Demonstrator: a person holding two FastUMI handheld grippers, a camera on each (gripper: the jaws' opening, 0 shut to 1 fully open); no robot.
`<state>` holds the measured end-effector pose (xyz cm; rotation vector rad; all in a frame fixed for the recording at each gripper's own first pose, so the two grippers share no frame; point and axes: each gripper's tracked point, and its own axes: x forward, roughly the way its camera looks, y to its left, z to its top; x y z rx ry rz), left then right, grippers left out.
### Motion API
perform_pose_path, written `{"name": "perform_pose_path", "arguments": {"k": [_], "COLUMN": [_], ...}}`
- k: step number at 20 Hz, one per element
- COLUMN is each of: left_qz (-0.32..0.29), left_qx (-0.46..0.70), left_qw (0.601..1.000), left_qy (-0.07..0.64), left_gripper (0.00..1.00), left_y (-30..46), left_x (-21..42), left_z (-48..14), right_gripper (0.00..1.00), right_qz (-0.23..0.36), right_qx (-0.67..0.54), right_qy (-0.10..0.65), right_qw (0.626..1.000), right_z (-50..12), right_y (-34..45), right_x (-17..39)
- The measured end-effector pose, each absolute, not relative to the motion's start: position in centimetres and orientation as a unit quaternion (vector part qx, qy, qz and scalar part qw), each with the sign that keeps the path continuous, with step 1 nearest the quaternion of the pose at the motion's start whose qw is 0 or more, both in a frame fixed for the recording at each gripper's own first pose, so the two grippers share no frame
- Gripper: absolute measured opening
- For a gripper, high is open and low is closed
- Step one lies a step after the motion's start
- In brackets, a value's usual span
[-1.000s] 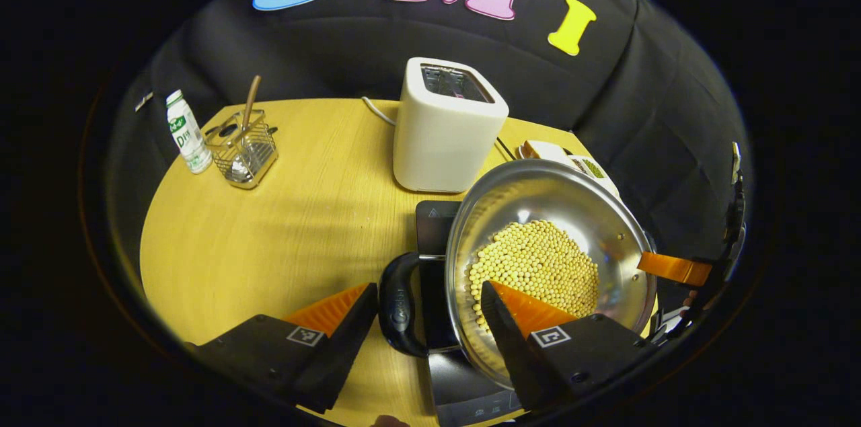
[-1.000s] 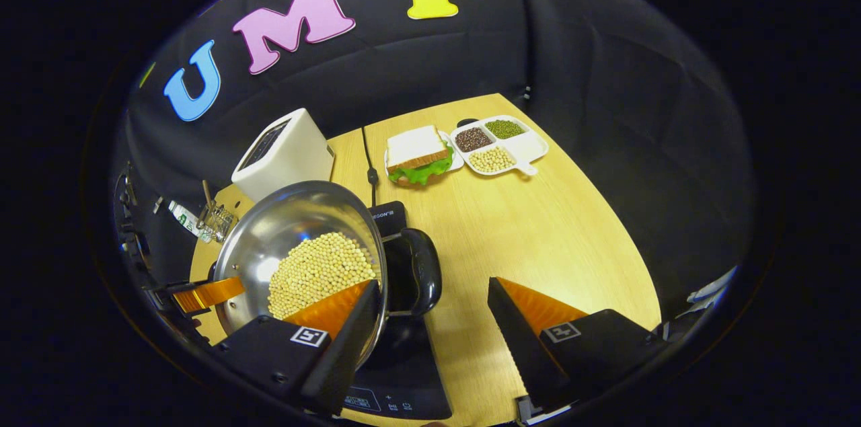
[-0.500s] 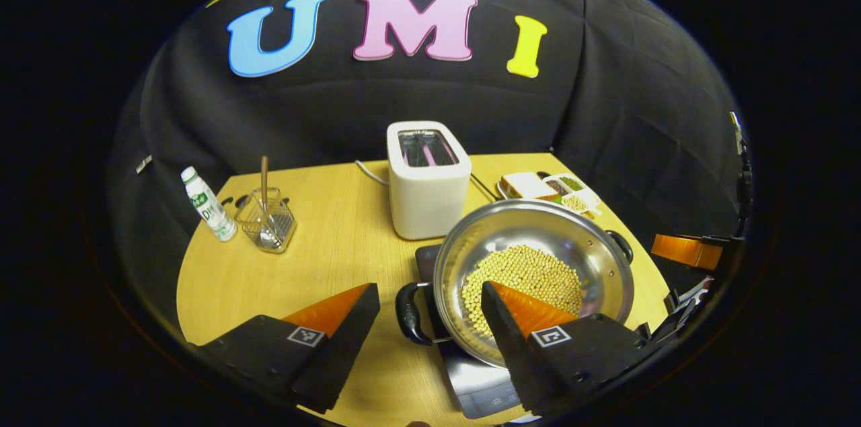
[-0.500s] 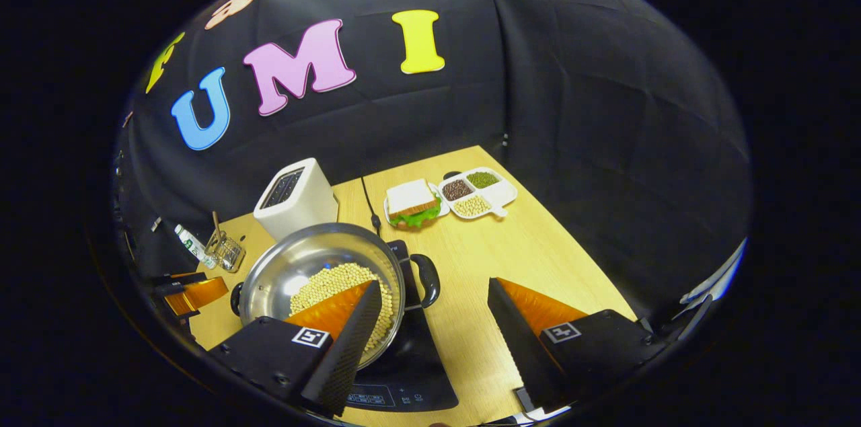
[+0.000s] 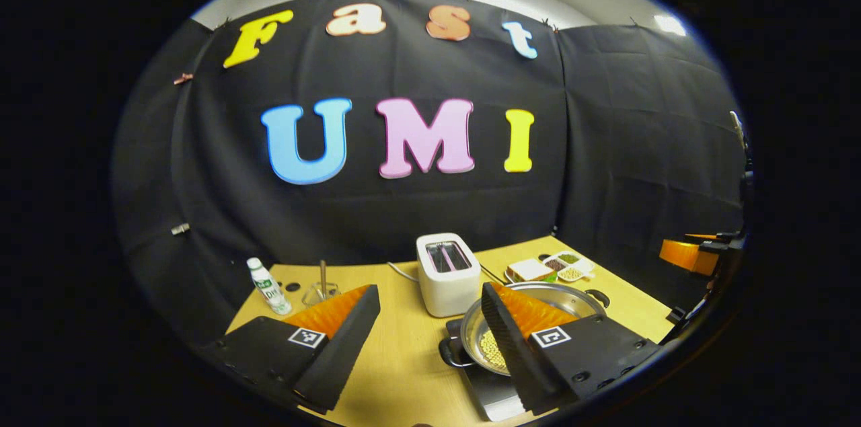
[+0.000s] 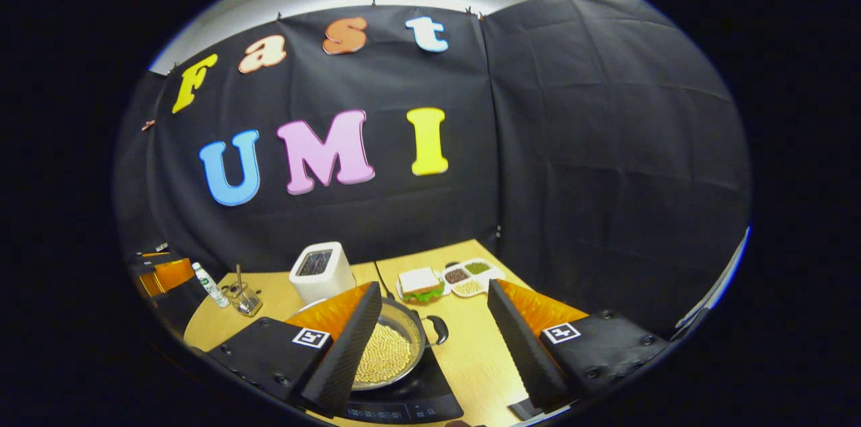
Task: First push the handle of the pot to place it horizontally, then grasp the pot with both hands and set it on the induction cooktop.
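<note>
The steel pot (image 5: 573, 299) with yellow beans (image 6: 385, 354) in it sits on the black induction cooktop (image 6: 412, 404), its two black handles (image 6: 438, 329) out to the sides. In the left gripper view my left gripper (image 5: 430, 339) hangs open above and in front of the table, its right finger covering part of the pot. My right gripper (image 6: 430, 339) is open too, raised well back from the pot, its left finger overlapping the pot's rim. Neither holds anything. Each gripper appears at the far edge of the other's view: (image 5: 689, 255), (image 6: 160, 272).
On the round wooden table (image 5: 403, 360) stand a white toaster (image 5: 446, 272), a small bottle (image 5: 270, 287) and a wire holder (image 5: 321, 291) at the left. A sandwich plate (image 6: 418, 282) and a divided dish (image 6: 469, 276) lie at the back right.
Both grippers have let go of the pot's handles and pulled up and back from the table. The pot stays on the cooktop and now looks much smaller.
</note>
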<state>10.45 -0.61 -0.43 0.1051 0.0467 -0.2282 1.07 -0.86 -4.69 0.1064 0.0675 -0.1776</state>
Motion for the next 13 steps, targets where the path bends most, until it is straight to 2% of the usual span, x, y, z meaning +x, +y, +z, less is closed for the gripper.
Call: {"name": "perform_pose_path", "arguments": {"k": [4,5,9,11,13], "left_qz": [-0.102,-0.099,-0.071,-0.051,-0.036], "left_qx": [0.049,0.041,-0.010,-0.025,-0.034], "left_qw": [0.993,0.994,0.997,0.998,0.999], "left_qy": [-0.030,-0.030,-0.021,-0.017,0.000], "left_gripper": [0.95,0.97,0.95,0.97,0.95], "left_y": [1.2,1.5,3.5,5.0,6.1], "left_x": [5.8,4.6,0.5,-1.2,-2.3], "left_z": [1.4,1.2,-0.6,-1.6,-3.2], "right_gripper": [0.98,0.98,0.98,0.98,0.98], "right_qz": [-0.085,-0.081,-0.078,-0.076,-0.062], "right_qx": [0.033,0.038,0.041,0.025,-0.004], "right_qy": [-0.031,-0.040,-0.059,-0.053,-0.041], "right_qw": [0.995,0.995,0.994,0.995,0.997], "right_z": [-1.5,-1.1,-0.5,-1.3,-2.3], "right_y": [0.1,0.6,1.6,2.4,3.4], "right_x": [-2.6,-3.6,-6.6,-7.9,-8.8]}}
